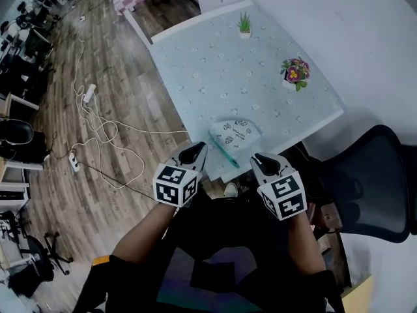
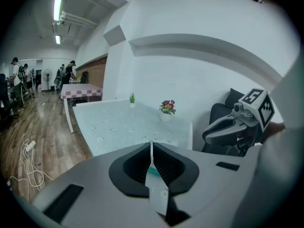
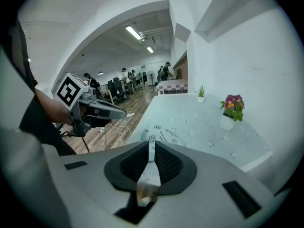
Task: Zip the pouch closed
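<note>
- The left tool (image 1: 193, 152) is held close to the body, short of the near edge of the bench (image 1: 195, 64); its own view shows the jaws pressed together to a thin slit, gripping nothing
- The right tool (image 1: 262, 162) hangs level with it on the other side, apart from it; in the right gripper view its jaws are likewise closed on each other and empty
- Each tool's camera catches the other tool: the left gripper view shows the right tool (image 2: 207, 136) with its marker cube in front of a dark office chair (image 2: 223, 113), and the right gripper view shows the left tool (image 3: 124, 113) out over the wooden floor
- The pouch (image 1: 236, 134) lies on the bench right at the near edge, just beyond the two tools and between them, touched by neither; it is pale with dark prints and has a teal strip along its near-left side
- Only the head view shows the pouch whole; the right gripper view shows just its printed top (image 3: 161, 133) above the jaw tips
- Farther along the bench stand a flower pot (image 1: 295, 72) on the right side and a small green plant (image 1: 244, 25) at the far edge
- White cables (image 1: 98, 122) trail over the floor to the left
- Only the tool views show the far room, with people standing under ceiling lights
</note>
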`<action>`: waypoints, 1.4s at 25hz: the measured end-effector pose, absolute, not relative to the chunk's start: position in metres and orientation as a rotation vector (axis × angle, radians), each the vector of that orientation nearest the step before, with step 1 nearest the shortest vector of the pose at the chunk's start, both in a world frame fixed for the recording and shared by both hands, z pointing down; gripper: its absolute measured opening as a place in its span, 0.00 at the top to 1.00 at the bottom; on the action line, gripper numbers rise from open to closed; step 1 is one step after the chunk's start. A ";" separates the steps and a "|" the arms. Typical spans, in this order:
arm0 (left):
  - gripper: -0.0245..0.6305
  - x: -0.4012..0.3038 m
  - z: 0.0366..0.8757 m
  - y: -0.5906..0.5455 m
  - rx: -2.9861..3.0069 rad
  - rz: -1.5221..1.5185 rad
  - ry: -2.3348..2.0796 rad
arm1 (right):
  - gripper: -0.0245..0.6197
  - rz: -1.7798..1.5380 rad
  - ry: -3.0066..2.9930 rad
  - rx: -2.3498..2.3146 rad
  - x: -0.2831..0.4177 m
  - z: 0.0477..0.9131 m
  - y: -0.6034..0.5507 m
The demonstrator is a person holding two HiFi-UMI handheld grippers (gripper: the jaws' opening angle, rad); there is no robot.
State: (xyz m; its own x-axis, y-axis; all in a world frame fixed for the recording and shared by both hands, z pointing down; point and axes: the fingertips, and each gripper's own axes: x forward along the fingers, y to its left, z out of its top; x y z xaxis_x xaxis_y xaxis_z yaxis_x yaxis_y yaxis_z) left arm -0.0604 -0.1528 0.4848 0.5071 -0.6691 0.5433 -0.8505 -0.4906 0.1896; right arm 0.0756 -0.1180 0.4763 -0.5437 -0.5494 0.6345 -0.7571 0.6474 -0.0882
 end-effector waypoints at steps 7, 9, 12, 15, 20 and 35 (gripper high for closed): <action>0.94 -0.047 0.394 -0.161 2.470 0.435 -1.394 | 0.92 0.310 -2.430 1.294 0.079 0.391 -0.140; 0.94 -0.041 0.374 -0.159 2.511 0.404 -1.407 | 0.93 0.277 -2.468 1.362 0.081 0.369 -0.142; 0.94 -0.034 0.353 -0.156 2.547 0.382 -1.419 | 0.94 0.217 -2.494 1.433 0.084 0.343 -0.141; 0.94 -0.030 0.334 -0.151 2.577 0.346 -1.429 | 0.94 0.149 -2.513 1.464 0.085 0.325 -0.138; 0.94 -0.018 0.314 -0.138 2.627 0.291 -1.404 | 0.94 0.090 -2.547 1.488 0.084 0.311 -0.131; 0.94 0.001 0.324 -0.128 2.661 0.346 -1.347 | 0.94 0.131 -2.505 1.516 0.091 0.330 -0.126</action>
